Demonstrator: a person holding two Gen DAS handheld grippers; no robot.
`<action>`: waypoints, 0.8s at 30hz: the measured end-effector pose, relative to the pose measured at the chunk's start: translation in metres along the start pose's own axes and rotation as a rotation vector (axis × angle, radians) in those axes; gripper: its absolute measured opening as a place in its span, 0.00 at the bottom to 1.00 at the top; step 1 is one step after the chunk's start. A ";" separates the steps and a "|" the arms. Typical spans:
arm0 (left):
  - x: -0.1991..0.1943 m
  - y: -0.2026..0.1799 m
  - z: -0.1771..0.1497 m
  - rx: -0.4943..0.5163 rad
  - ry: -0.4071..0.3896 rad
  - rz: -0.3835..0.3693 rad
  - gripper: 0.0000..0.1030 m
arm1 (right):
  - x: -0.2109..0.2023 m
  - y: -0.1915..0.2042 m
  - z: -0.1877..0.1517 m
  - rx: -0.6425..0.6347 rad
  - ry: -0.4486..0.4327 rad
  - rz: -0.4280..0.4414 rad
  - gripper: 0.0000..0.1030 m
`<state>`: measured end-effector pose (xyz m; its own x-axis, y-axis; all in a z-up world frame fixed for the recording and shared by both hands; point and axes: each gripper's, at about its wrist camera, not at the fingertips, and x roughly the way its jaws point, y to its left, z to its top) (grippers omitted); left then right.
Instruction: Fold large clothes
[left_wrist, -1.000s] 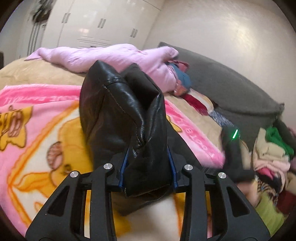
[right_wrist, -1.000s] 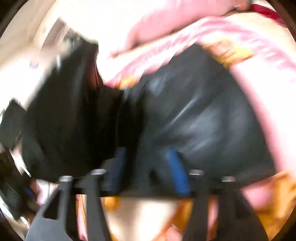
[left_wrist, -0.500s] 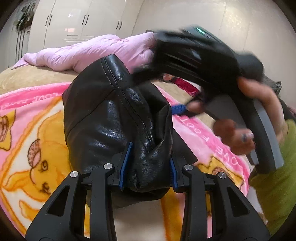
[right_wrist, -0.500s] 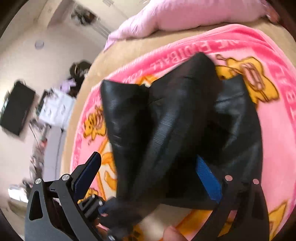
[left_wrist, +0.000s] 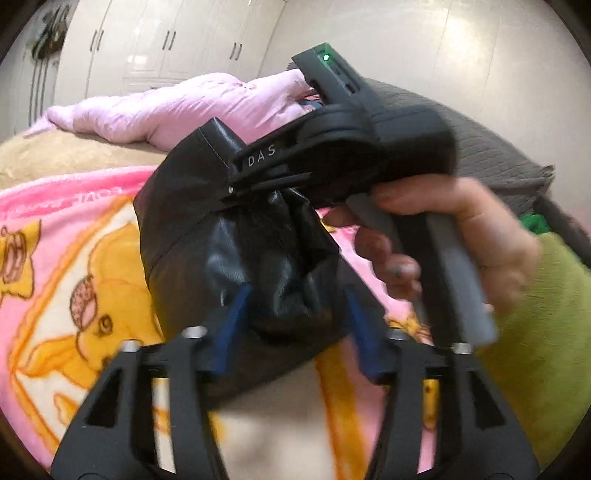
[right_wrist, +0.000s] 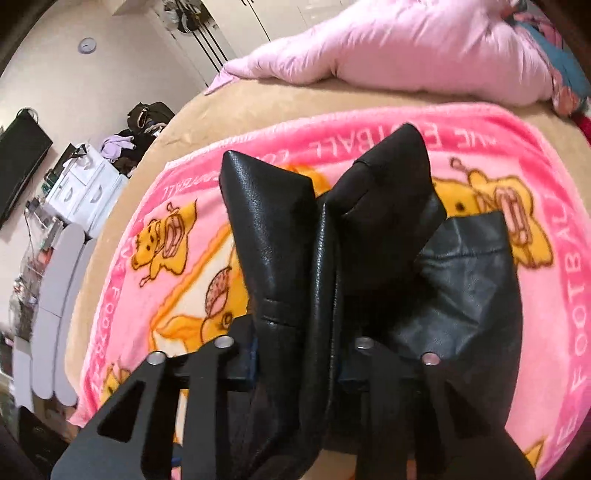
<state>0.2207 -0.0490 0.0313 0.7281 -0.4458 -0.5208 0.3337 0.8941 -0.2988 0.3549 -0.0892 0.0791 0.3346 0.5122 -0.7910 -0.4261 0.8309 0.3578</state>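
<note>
Black leather jacket (right_wrist: 373, 258) on the bed's pink blanket (right_wrist: 155, 266): we note right claw (right_wrist: 295, 363) closing onto its fold, left claw (left_wrist: 295, 317) opening around it.

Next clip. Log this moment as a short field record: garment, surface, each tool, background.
garment: black leather garment, bunched, lifted above the blanket
surface: pink cartoon blanket on a bed
left tool: jaws opening, a garment fold between the blue pads, which stand apart from it
right tool: jaws closing on a thick garment fold
background: pink quilt, white wardrobe, clothes pile at the right edge, blurred
</note>
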 end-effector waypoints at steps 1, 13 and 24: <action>-0.016 0.003 -0.005 -0.011 -0.025 -0.010 0.68 | -0.001 0.000 0.002 -0.015 -0.012 0.004 0.19; 0.017 0.071 0.009 -0.160 0.022 0.148 0.51 | -0.040 -0.042 0.010 -0.081 -0.102 0.046 0.15; 0.103 0.030 0.014 -0.083 0.185 0.129 0.47 | -0.027 -0.139 -0.017 0.033 -0.106 0.077 0.22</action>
<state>0.3139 -0.0674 -0.0205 0.6369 -0.3349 -0.6943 0.1888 0.9410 -0.2807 0.3909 -0.2220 0.0426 0.3896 0.5935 -0.7042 -0.4265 0.7940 0.4332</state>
